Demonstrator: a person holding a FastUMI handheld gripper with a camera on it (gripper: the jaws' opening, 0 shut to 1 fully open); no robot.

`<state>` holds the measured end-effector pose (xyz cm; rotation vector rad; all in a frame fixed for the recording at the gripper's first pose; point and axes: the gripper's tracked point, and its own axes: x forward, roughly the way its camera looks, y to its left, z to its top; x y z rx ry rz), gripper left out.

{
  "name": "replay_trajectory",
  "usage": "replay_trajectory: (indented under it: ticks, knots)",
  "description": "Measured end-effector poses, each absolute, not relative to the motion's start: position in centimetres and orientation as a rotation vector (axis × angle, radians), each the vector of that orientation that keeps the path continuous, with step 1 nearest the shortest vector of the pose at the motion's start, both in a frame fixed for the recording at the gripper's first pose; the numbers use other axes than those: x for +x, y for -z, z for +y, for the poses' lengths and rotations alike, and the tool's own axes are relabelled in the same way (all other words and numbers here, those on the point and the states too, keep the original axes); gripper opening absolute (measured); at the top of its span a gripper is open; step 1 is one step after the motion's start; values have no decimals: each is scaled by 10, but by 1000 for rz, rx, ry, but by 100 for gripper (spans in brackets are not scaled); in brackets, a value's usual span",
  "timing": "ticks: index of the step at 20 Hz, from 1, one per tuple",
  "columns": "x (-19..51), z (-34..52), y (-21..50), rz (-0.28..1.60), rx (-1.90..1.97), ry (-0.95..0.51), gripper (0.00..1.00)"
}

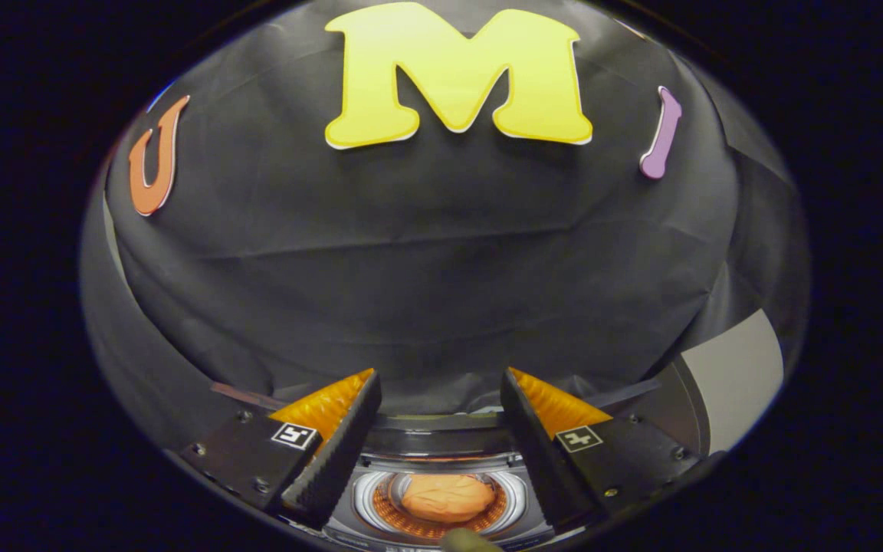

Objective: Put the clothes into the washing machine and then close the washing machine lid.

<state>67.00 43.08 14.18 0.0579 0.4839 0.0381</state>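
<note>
Gripper [440, 391]: jaws spread apart, empty. Orange clothes [448, 497] lie in washing machine [441, 445] drum, below and between jaws.

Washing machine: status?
Gripper open, holding nothing. Orange clothes already in washing machine drum, seen between fingers. Lid not yet closed. Nothing in the way.

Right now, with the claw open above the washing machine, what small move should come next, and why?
Probably go for the lid. The orange bundle of cloth already lies inside the round silver-rimmed washing machine drum, and the claw is open and holds nothing. So the loading looks done and the closing does not. Where the lid is, I cannot tell.
</note>
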Motion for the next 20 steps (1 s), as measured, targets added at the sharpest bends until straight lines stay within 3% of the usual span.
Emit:
replay_trajectory:
  ticks: [7, 20]
  knots:
    - [655, 429, -141, 367, 40, -65, 99]
    - [603, 426, -129, 331, 45, -98, 98]
